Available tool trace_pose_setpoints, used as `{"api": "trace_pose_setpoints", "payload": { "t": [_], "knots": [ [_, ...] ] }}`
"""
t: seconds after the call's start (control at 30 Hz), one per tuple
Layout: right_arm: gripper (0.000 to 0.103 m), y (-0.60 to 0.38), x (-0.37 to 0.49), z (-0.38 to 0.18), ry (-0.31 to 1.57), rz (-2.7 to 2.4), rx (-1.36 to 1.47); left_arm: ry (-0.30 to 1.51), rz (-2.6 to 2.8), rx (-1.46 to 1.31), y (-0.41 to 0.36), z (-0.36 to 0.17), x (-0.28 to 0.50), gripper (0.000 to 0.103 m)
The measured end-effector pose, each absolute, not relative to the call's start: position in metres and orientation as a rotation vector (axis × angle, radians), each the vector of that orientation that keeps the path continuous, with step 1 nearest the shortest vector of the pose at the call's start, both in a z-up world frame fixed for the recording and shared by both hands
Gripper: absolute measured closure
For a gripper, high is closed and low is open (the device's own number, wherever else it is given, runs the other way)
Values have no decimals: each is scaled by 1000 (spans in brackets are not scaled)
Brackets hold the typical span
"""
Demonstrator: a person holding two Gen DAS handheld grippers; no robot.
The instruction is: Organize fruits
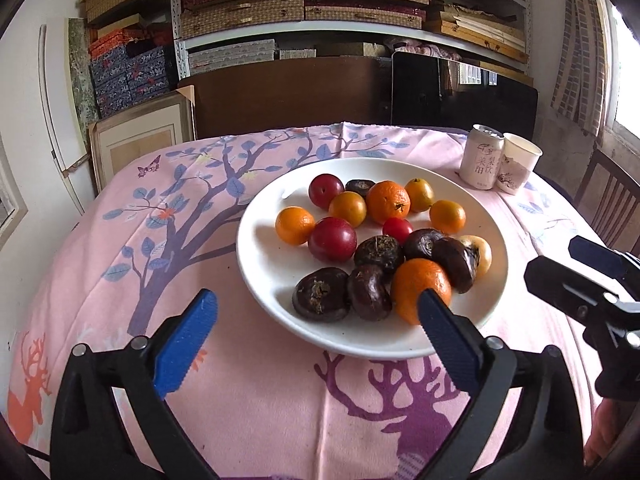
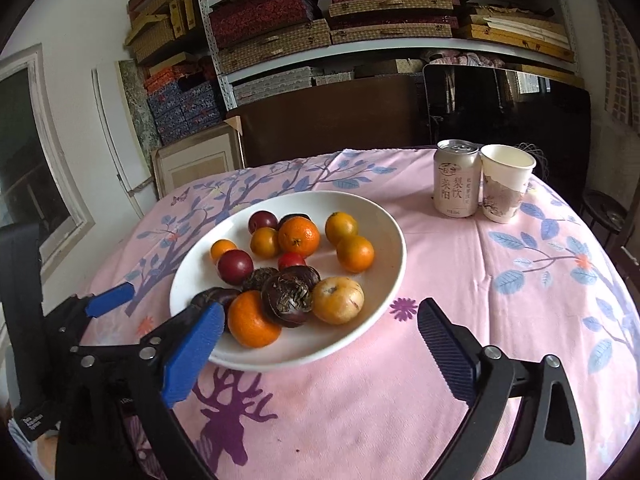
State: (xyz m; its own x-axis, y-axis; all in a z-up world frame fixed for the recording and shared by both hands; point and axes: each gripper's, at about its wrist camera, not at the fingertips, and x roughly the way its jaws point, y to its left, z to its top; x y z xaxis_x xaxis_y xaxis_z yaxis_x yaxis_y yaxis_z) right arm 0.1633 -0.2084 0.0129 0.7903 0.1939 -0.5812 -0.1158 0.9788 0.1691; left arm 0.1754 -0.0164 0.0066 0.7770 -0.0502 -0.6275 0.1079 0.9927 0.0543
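A white plate [image 1: 264, 264] [image 2: 384, 216] on the pink tablecloth holds several fruits: oranges [image 1: 420, 290] [image 2: 252, 320], red plums [image 1: 332, 238] [image 2: 235, 266], dark water chestnuts [image 1: 320, 294] [image 2: 288, 298], a small tomato [image 1: 397, 229] [image 2: 291, 259] and a yellowish fruit [image 2: 338, 300]. My left gripper [image 1: 316, 316] is open and empty, just before the plate's near rim. My right gripper [image 2: 320, 328] is open and empty over the plate's near right edge. It also shows at the right in the left wrist view [image 1: 576, 280]. The left gripper's fingers [image 2: 110, 300] show at the left in the right wrist view.
A drink can [image 1: 480, 158] [image 2: 456, 178] and a paper cup [image 1: 518, 162] [image 2: 505, 182] stand at the table's back right. A wooden chair [image 1: 612, 204] is at the right. Shelves of boxes [image 1: 320, 8] and a framed picture [image 1: 140, 140] stand behind the table.
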Motion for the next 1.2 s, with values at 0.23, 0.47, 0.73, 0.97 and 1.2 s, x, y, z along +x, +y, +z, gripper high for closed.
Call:
{"api": "trace_pose_setpoints", "payload": {
  "t": [0.23,0.47,0.73,0.97,1.2],
  "knots": [
    [4,-207,133,16,606,203,96,676,-127,-65,8,23,148,5],
    [4,-205,110,17,584,231,80,644,-96,-85,22,35,125,5],
    [4,-200,104,6,617,216,58,597,-83,-56,17,35,106,4],
    [4,-206,104,4,618,253,109,539,-6,76,-6,32,93,5],
    [4,-206,100,9,587,206,91,575,-29,104,-14,26,94,5]
  ]
}}
